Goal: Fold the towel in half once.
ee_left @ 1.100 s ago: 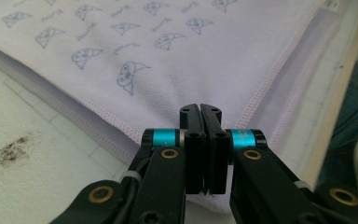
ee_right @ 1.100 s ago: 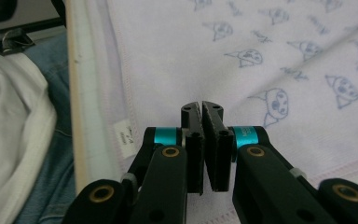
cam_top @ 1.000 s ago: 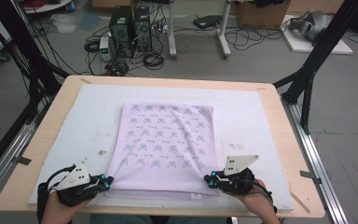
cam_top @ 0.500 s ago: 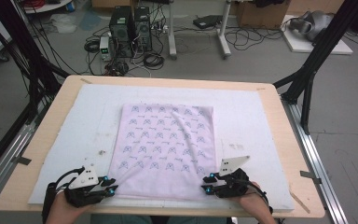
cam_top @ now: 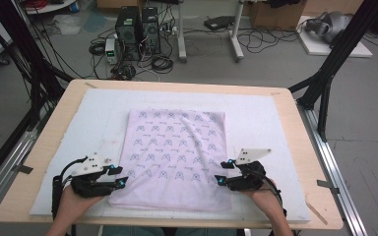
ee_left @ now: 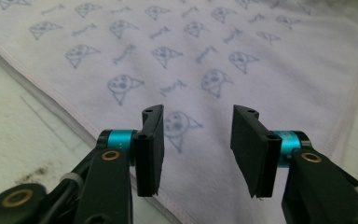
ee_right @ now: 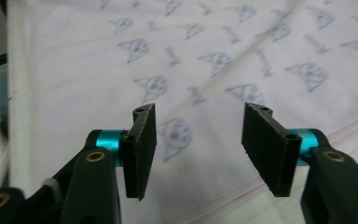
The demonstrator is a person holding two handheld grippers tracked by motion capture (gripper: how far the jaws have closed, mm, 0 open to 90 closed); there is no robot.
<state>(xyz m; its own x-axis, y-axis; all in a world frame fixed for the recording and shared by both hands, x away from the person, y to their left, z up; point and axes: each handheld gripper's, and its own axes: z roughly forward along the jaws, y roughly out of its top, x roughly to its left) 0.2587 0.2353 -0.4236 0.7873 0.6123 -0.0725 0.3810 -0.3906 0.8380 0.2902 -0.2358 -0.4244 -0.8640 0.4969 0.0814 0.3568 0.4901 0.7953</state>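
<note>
- High view: a pale printed cloth (cam_top: 177,155) lies flat on the white mat (cam_top: 256,108) that covers the wooden table (cam_top: 49,142), nearer the person's edge than the far one. The left gripper (cam_top: 120,176) sits at the cloth's near left corner and the right gripper (cam_top: 220,172) at its near right corner, each pointing inward over the fabric, with a hand behind it.
- Left gripper view: the jaws stand partly apart, having just been opening, and grip nothing. The cloth (ee_left: 205,60) lies flat below and beyond them, its hemmed edge running diagonally past the left jaw, with bare mat (ee_left: 23,140) beside it.
- Right gripper view: the jaws are likewise partly apart, having just been opening, with no fabric pinched. The cloth (ee_right: 205,51) spreads beneath them, its hem crossing at the lower right.
</note>
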